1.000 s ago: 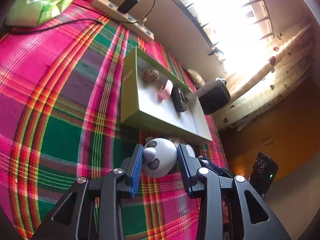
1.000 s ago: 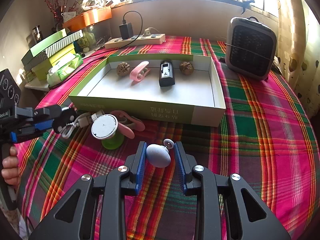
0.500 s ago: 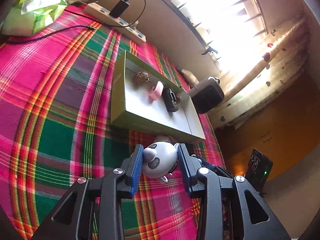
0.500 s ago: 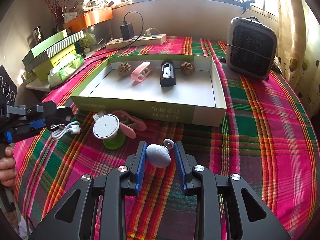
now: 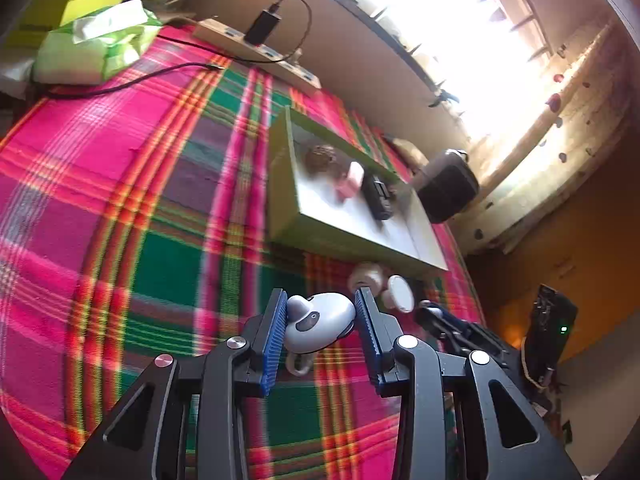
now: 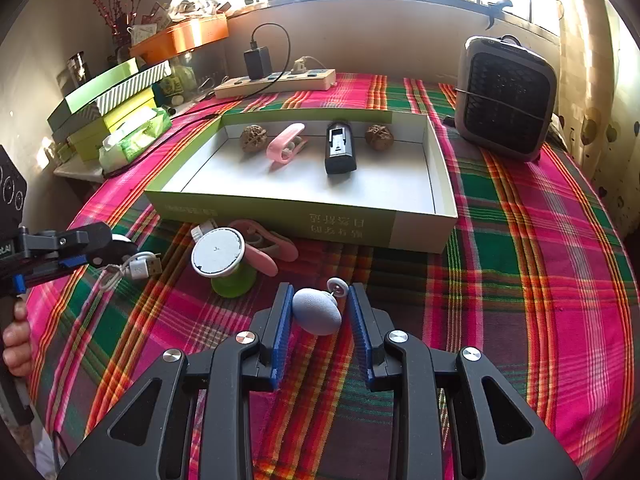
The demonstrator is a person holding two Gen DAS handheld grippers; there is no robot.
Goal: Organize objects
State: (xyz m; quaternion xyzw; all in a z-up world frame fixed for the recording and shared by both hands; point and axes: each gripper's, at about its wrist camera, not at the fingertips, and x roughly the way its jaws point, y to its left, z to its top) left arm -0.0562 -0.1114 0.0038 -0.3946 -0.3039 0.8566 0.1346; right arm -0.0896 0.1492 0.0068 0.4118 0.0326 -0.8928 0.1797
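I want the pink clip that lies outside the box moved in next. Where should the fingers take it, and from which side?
Judging by the right wrist view, take the pink clip by its long arm, toward the near-right end, coming from above. That end lies bare on the cloth, while the far-left end is tucked behind the white-topped green spool, close to the box wall.

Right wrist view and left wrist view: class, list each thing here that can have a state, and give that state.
left tongs: shut on the panda toy
right tongs: shut on the blue egg-shaped toy
box: open, no lid on it
charger: plugged into the power strip
tissue pack: open, a tissue sticking out
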